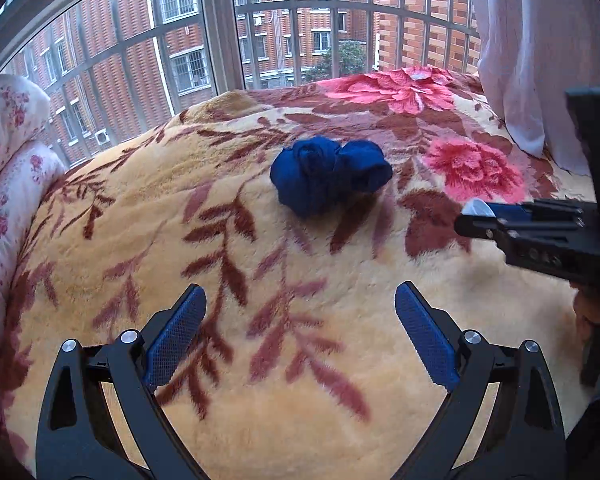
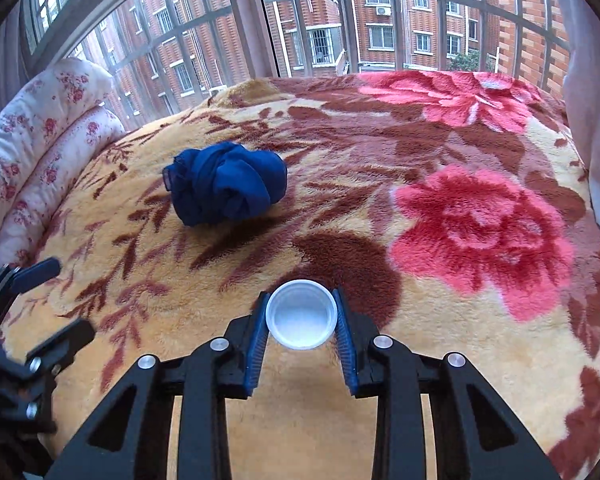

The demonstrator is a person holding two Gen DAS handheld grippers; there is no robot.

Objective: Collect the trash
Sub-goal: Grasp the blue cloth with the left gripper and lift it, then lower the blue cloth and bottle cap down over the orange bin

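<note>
The blanket is thick plush fleece, shaggy and matt. On it lies a navy cloth bundle — thin, crinkled fabric with a faint sheen. The small white cup looks like smooth, slightly glossy plastic. The right gripper pinching it has matt black plastic arms, shiny metal rivets and blue pads with a ribbed, grippy texture; the left gripper is built the same. At the far left, a quilt — soft printed cotton. A sheer white curtain hangs at the right.
</note>
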